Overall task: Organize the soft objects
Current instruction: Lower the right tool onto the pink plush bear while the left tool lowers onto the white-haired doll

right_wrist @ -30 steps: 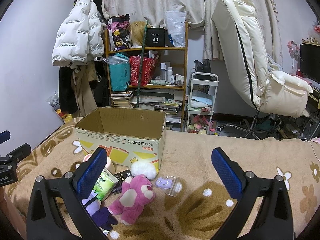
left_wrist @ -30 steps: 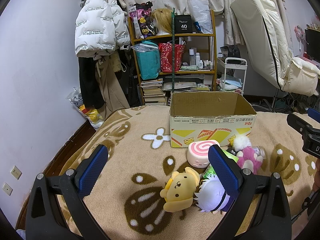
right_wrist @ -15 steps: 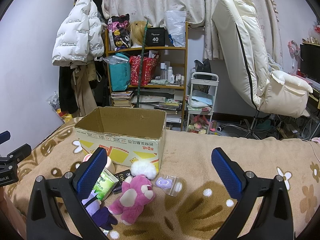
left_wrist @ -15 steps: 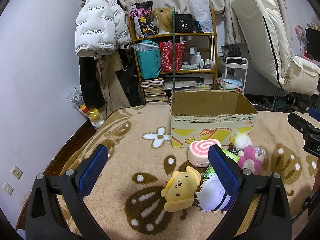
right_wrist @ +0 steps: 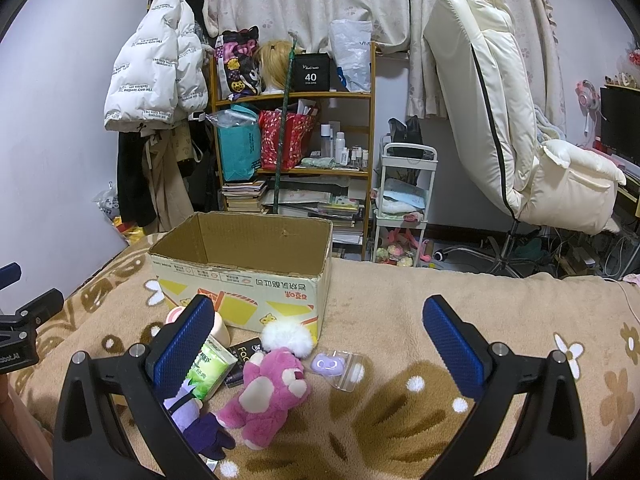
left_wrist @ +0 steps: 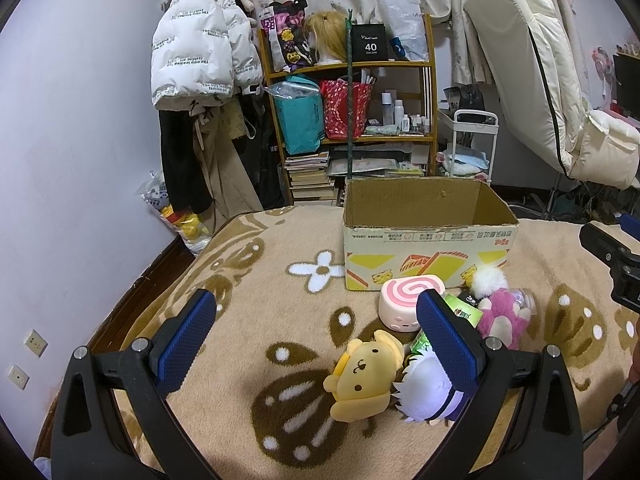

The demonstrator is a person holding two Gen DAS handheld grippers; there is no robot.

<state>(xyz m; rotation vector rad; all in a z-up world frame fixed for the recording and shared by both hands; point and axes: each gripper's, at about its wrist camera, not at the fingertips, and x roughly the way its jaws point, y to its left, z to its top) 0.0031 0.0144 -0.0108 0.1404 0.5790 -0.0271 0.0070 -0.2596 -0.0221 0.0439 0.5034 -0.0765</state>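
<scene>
Cardboard box (left_wrist: 428, 236) sits open and apparently empty at the far side of the blanket (left_wrist: 248, 280), with the soft toys clustered just near of its front wall. Left gripper (left_wrist: 316, 344) and right gripper (right_wrist: 318, 340) both hover with jaws spread wide, holding nothing. Recommended: close on the yellow plush (left_wrist: 366, 378) or pink plush (right_wrist: 268, 394) at the body (not a limb), lifting clear of the green packet (right_wrist: 208, 368) beside them.

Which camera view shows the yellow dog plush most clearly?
The left wrist view shows it best: the yellow dog plush lies on the blanket, its face fully visible between the open jaws of the left gripper. In the right wrist view I cannot find it; the blue pad of the right gripper probably hides it.
</scene>
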